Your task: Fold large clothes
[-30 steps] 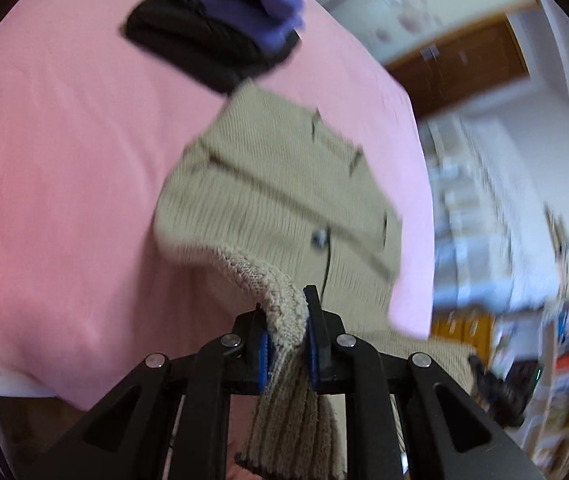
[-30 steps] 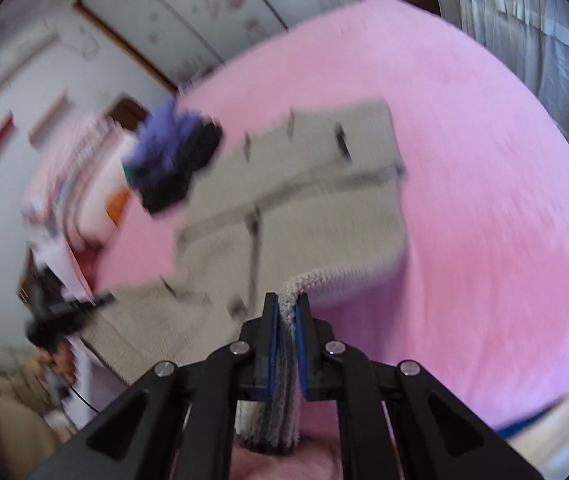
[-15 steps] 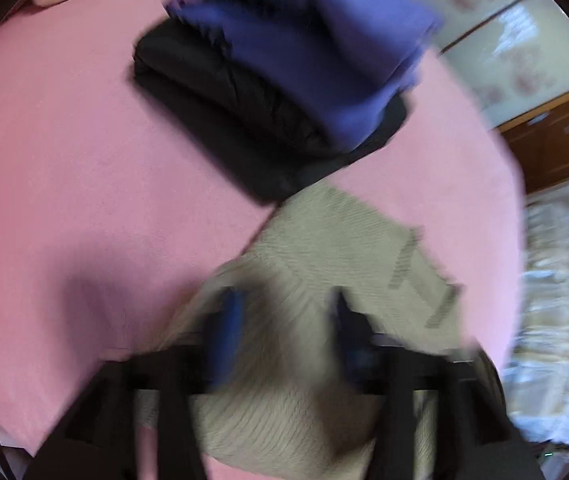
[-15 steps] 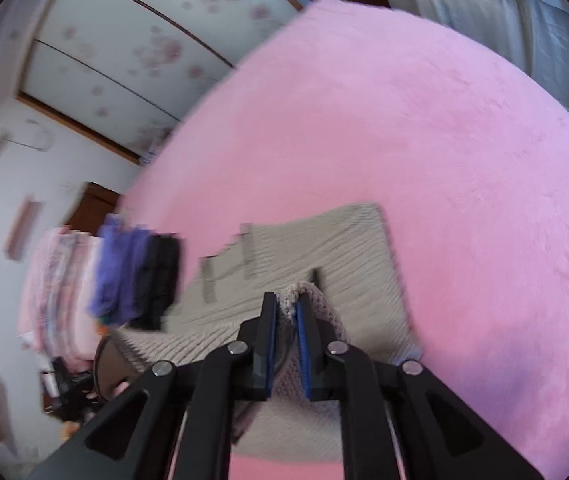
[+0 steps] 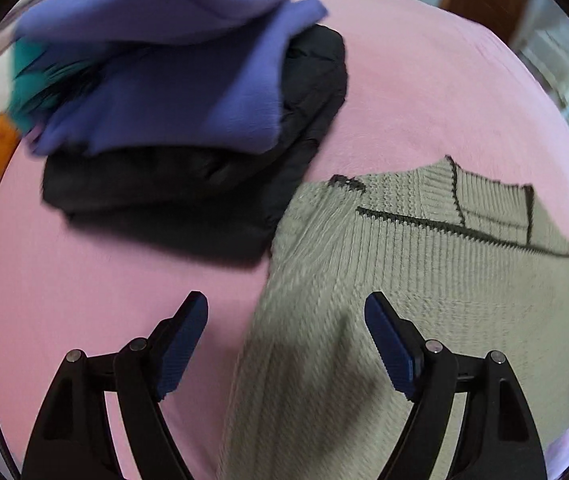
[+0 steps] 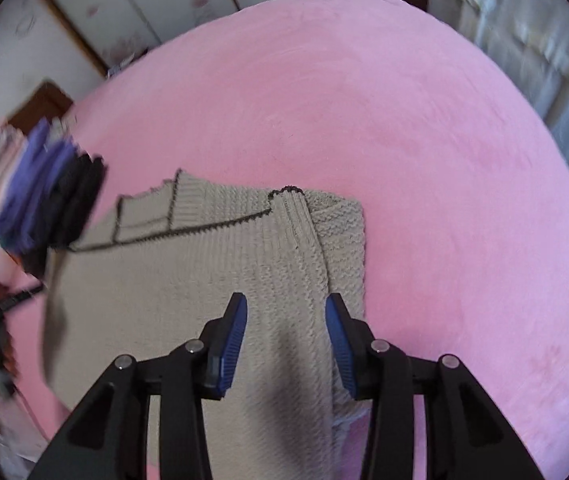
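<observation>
Pink bed [image 6: 424, 128]: beige knit sweater [image 6: 204, 272] lying flat; black folded garment [image 5: 204, 184] beside it.

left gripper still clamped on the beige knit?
No. The left gripper has its jaws spread wide, and the beige knit sweater lies loose on the pink bed between them.

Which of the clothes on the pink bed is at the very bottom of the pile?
The black garment lies at the bottom, flat on the bed. The purple one sits on top of it; the beige knit sweater lies apart, beside the pile.
</observation>
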